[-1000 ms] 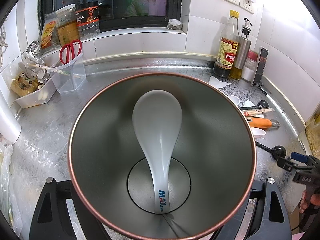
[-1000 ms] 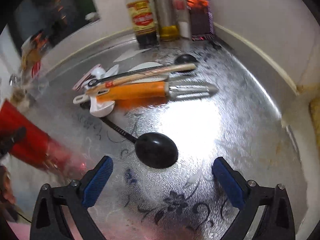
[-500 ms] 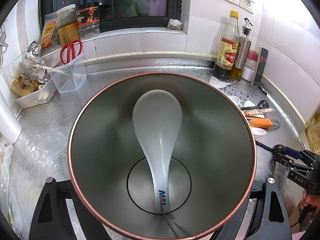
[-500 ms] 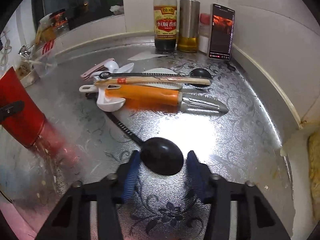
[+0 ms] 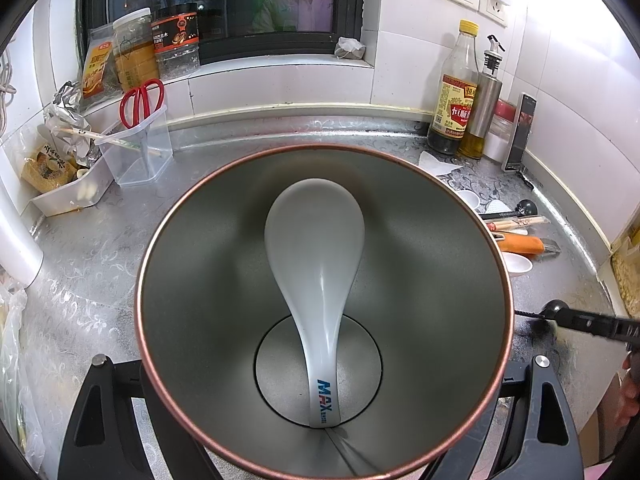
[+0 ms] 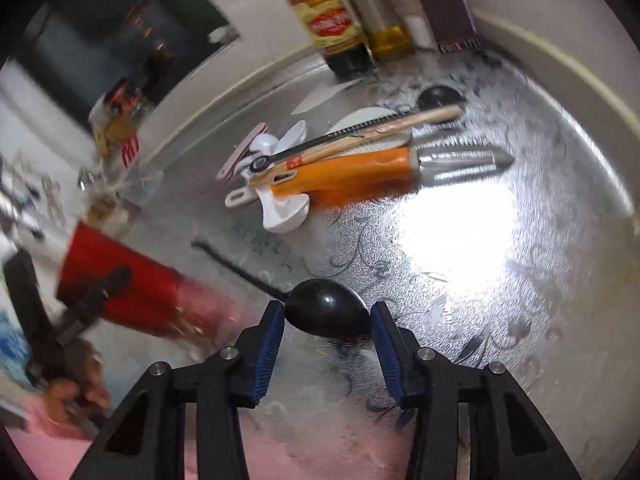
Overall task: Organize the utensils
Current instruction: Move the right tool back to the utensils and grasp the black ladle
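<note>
The red cup (image 5: 400, 208) is gripped around its body by the left gripper (image 5: 324, 432), whose jaws are closed against the cup's sides; the steel interior fills most of the left wrist view, and a white soup spoon (image 5: 316, 272) is seen leaning inside it, handle end down on the base and bowl up near the copper-coloured rim. In the right wrist view, the right gripper (image 6: 328, 328) is held low over the worktop (image 6: 480, 280) with its blue-padded jaws narrowed onto the bowl of a black ladle-shaped spoon (image 6: 326, 314); the pads are seen touching or just beside the bowl's two sides, and whether the spoon is lifted clear of the surface cannot be told. Its thin black handle is seen running away to the left, toward the tilted red cup (image 6: 120, 280). Bare, glare-lit metal lies open to the right of the jaws, up to the raised cream edge (image 6: 560, 76) of the worktop. Farther off, a cluster of utensils lies touching: an orange-handled peeler (image 6: 360, 174), wooden chopsticks (image 6: 380, 136), a white spoon (image 6: 284, 212) and another black spoon (image 6: 440, 98). Against the back wall stand a soy sauce bottle (image 5: 454, 100), an oil dispenser (image 5: 482, 120) and a phone (image 5: 520, 132), and at far left a clear container (image 5: 140, 148) holds red scissors (image 5: 142, 100).
</note>
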The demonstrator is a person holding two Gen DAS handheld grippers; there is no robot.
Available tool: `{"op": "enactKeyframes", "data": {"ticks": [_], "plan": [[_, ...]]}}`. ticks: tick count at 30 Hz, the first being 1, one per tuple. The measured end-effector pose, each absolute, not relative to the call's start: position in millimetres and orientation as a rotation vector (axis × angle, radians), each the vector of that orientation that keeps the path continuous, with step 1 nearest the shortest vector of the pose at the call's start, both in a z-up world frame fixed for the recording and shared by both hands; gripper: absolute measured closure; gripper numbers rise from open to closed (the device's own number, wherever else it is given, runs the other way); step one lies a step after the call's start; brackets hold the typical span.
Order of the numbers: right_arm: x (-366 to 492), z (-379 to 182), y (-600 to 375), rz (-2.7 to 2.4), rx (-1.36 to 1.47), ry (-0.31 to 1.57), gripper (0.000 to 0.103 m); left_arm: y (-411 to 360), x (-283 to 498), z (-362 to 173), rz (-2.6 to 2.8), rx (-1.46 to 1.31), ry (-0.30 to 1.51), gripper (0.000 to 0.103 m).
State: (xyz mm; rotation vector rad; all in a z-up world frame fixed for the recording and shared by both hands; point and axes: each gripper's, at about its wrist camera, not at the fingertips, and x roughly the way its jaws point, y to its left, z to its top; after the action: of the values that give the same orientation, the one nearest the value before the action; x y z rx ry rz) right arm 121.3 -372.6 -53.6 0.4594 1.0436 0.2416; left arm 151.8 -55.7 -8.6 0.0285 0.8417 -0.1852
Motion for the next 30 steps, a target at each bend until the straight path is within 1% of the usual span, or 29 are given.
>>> {"op": "enactKeyframes", "data": {"ticks": [4,12,16,27,28,30], "plan": [[127,-56,-382,0.229,0.546,1.076,0.055,-56,151,-9,-0.185,0.03,0.842,0.013],[152,-54,-385,0.209,0.591,1.127,0.055,-56,149,-10,-0.187,0.031,0.847,0.013],[164,-53,-385,0.182,0.592,1.146,0.054,-57,149,-11,-0.187,0.031,0.847,0.013],[180,-45,-387,0.124,0.494,1.093,0.054,-57,149,-11,-0.186,0.03,0.847,0.013],[179,-46,-389,0.112,0.49,1.083,0.054,-57,149,-11,-0.186,0.031,0.847,0.013],[174,-49,-394,0.103,0.516,1.07,0.058,-57,149,-11,-0.186,0.03,0.847,0.013]]}}
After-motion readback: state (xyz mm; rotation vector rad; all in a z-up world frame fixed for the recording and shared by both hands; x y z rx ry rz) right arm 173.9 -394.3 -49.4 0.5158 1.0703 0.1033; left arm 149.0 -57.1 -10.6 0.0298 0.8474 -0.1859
